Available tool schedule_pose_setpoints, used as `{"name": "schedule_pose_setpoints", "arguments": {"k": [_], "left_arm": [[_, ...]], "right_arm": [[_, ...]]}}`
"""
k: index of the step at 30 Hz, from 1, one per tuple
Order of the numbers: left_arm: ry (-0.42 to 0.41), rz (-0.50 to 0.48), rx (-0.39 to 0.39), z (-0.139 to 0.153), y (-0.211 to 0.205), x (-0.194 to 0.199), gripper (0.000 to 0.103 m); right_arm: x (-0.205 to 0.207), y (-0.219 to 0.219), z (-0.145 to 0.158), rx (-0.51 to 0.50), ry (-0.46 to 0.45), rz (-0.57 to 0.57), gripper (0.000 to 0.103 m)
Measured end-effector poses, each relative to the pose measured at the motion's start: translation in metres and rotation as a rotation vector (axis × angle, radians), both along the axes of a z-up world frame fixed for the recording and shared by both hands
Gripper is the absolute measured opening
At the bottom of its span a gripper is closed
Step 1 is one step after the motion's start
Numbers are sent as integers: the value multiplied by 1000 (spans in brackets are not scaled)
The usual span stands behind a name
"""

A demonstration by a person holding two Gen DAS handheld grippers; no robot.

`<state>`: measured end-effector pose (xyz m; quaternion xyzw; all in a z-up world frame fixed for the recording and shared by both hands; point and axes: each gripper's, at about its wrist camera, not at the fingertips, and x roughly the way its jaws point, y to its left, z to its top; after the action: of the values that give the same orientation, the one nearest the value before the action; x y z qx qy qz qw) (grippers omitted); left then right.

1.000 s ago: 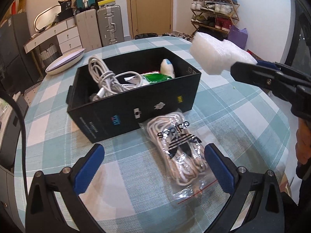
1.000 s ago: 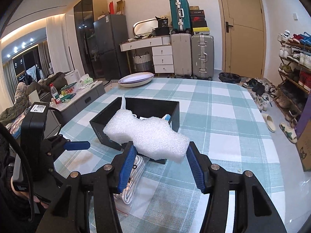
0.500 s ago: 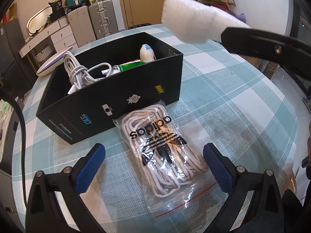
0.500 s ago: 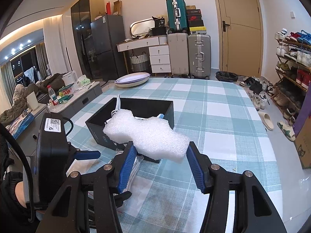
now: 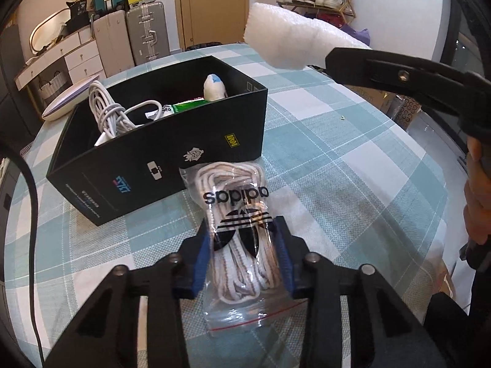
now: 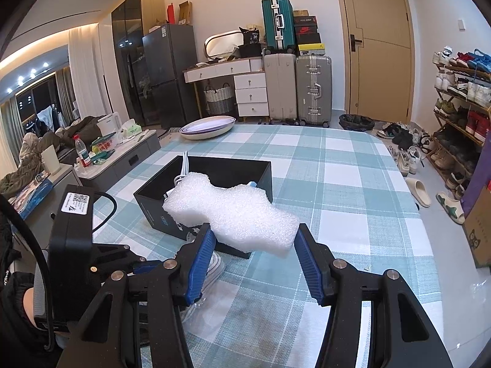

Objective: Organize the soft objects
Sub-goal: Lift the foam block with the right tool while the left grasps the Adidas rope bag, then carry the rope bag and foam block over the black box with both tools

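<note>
Checked teal-and-white tablecloth [image 5: 353, 159] covered the table, w/ suitcases, a drawer unit and a shoe rack at the far side of the room. Going left to right in the left wrist view: black box [image 5: 172, 165] sat left of centre, open-topped, already holding a white cable bundle [image 5: 110, 113], a green packet [image 5: 187, 106] and a small white-and-blue item [image 5: 214, 87]. Just near of the box, touching its front wall, lay the bag of laces [image 5: 242, 233], flat on the cloth. Left gripper [image 5: 244, 260] had its blue pads pressed on both sides of that bag, so jaws were clenched on it, bag not lifted. Far right and higher, the foam block [image 6: 233, 214] was grasped by the right gripper [image 6: 251, 254], jaws closed onto its near edge, block held in the air, over the box's near-right part as the right wrist view had it. Step in hand, by my read: two pickups at once, foam ready to drop in, laces just gripped. Next prob. calls for lowering foam into the free right part of the box, then releasing; laces bag needs a lift clear of the box wall before going over it. Bag is slick, could slip.
</note>
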<state>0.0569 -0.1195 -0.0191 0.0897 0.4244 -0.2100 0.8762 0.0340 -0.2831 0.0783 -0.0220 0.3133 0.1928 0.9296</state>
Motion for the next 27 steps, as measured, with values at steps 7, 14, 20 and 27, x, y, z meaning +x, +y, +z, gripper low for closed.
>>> {"name": "schedule_pose_setpoints", "arguments": {"k": [7,14,20,27], "left_arm": [[-18,-23,-18,5,6,-9,30],[-62,-6,-46,18,19,-19,30],[-95,22,-77,33,36,-23,30],[-126,54,-115,52,55,-20,30]], "right_arm": [[0,0,2,2,-4,3,54],[-2,-2,6,12,-29,3,54],[-3,-1,8,20,-48,-2,54],[-3,1,7,18,-49,-7,54]]}}
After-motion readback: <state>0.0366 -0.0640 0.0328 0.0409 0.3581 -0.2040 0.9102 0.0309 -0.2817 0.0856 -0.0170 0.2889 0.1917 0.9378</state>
